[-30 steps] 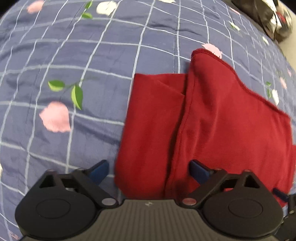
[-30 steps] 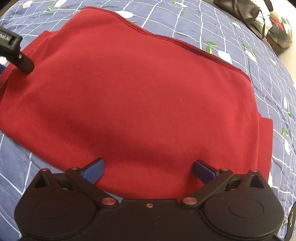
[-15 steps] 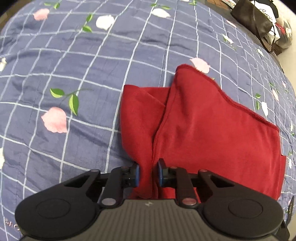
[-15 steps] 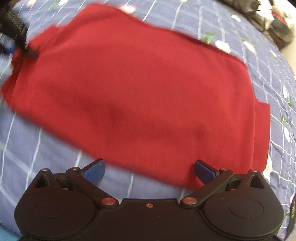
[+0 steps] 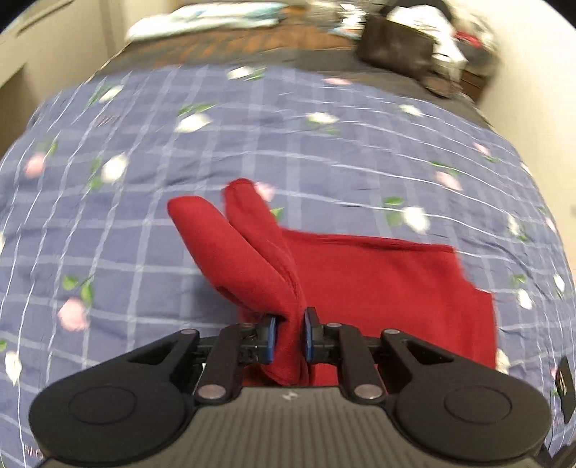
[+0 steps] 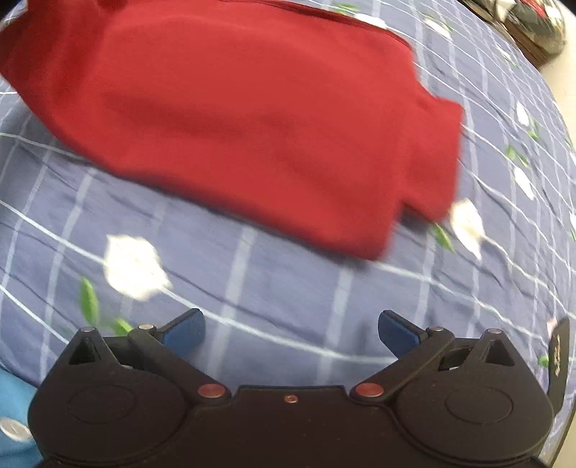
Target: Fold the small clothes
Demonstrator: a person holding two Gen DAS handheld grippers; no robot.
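A small red garment (image 5: 378,280) lies on a blue checked bedspread with flowers (image 5: 180,144). My left gripper (image 5: 290,338) is shut on the garment's near left edge and holds it lifted, so two red folds rise from the pads toward the far left. In the right wrist view the garment (image 6: 252,118) lies flat beyond my right gripper (image 6: 290,333), which is open and empty over bare bedspread (image 6: 270,288), a short way from the garment's near edge.
A dark bag (image 5: 399,50) and a heap of clutter sit at the far right end of the bed. Pale fabric (image 5: 201,18) lies at the far end. Something blue (image 6: 14,414) shows at the lower left of the right wrist view.
My left gripper closed on the garment's edge and has lifted it off the bed. My right gripper has pulled back from the garment and stays open.
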